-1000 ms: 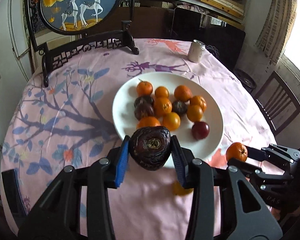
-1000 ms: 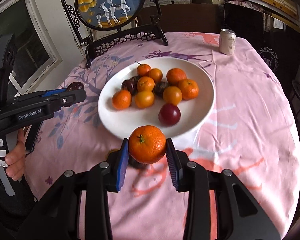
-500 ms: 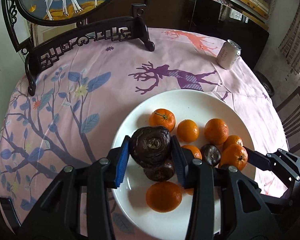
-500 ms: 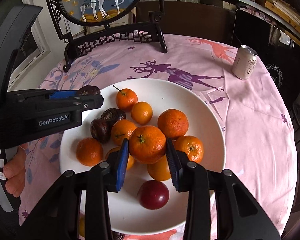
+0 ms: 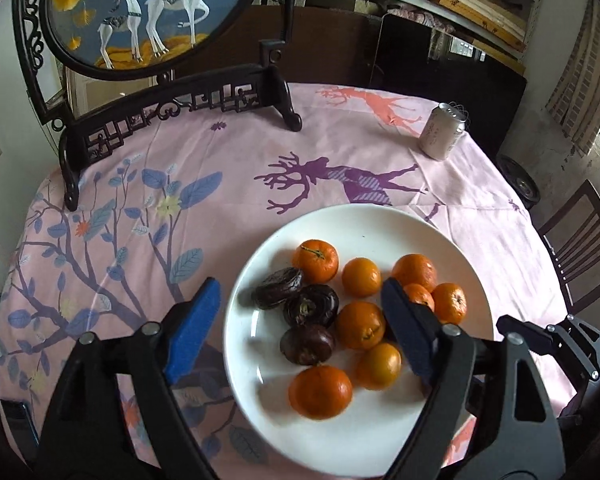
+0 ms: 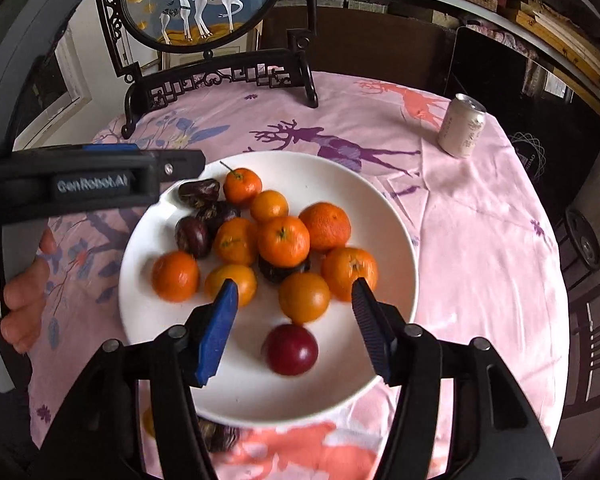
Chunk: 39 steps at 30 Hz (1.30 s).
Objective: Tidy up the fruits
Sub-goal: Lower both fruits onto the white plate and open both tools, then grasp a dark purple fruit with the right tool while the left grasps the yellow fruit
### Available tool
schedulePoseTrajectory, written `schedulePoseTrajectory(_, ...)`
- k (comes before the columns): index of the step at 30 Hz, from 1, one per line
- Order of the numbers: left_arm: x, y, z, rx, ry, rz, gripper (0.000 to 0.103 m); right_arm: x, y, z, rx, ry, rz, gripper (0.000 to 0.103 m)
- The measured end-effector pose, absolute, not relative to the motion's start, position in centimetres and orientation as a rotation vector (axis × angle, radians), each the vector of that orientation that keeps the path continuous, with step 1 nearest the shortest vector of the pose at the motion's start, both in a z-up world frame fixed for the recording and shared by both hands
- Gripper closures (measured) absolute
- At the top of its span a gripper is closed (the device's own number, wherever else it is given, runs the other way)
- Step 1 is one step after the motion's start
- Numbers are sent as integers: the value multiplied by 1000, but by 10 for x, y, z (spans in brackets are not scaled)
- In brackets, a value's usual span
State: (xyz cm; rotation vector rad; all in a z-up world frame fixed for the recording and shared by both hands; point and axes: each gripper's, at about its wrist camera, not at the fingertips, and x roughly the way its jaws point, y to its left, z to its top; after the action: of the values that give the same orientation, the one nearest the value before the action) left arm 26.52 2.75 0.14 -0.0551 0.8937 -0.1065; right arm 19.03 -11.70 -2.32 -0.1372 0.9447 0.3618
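Two stray fruits, a dark fruit (image 6: pixel 220 434) and a sliver of an orange one (image 6: pixel 149 420), are lying on the pink tablecloth (image 6: pixel 480 240) at the bottom edge of the right wrist frame, just under the near rim of the white plate (image 6: pixel 396 216) and half hidden beneath my right gripper (image 6: pixel 294 326), whose blue-padded jaws are standing wide apart and holding nothing. I am judging these as the next pickups: they are sitting below and slightly left of that gripper, closer to me than its fingertips, so it is needing to pull back and dip. The heap of mandarins (image 6: pixel 283 241), dark fruits and one red plum (image 6: pixel 291 349) is filling the plate at frame centre. My left gripper (image 5: pixel 300 328) is hovering spread and empty over the plate's left half in its own view, and the strays are not appearing there. A drink can (image 6: pixel 462 126) is standing upper right.
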Motion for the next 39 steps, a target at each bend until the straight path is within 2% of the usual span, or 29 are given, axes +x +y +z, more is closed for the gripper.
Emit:
schedulePoseTrajectory(6,188,38,3,-84,829,-40,13,119,-133,-21,-95,877,345,44)
schedulePoseTrajectory(11,147,35,-4,-75,810,-13,13,104,-131,-19,-69,869,356,44)
schedulePoseTrajectory(19,117,42,-13,-83,832,-14,13,92,-134,-27,-65,900,367,44)
schedulePoseTrajectory(29,91,61,-38,-85,893,-55,13,77,-121,-82,-146,991,381,44)
schedulePoseTrajectory(39,74,77,-44,-109,898,-69,13,97,-88,-101,-227,962,432,44)
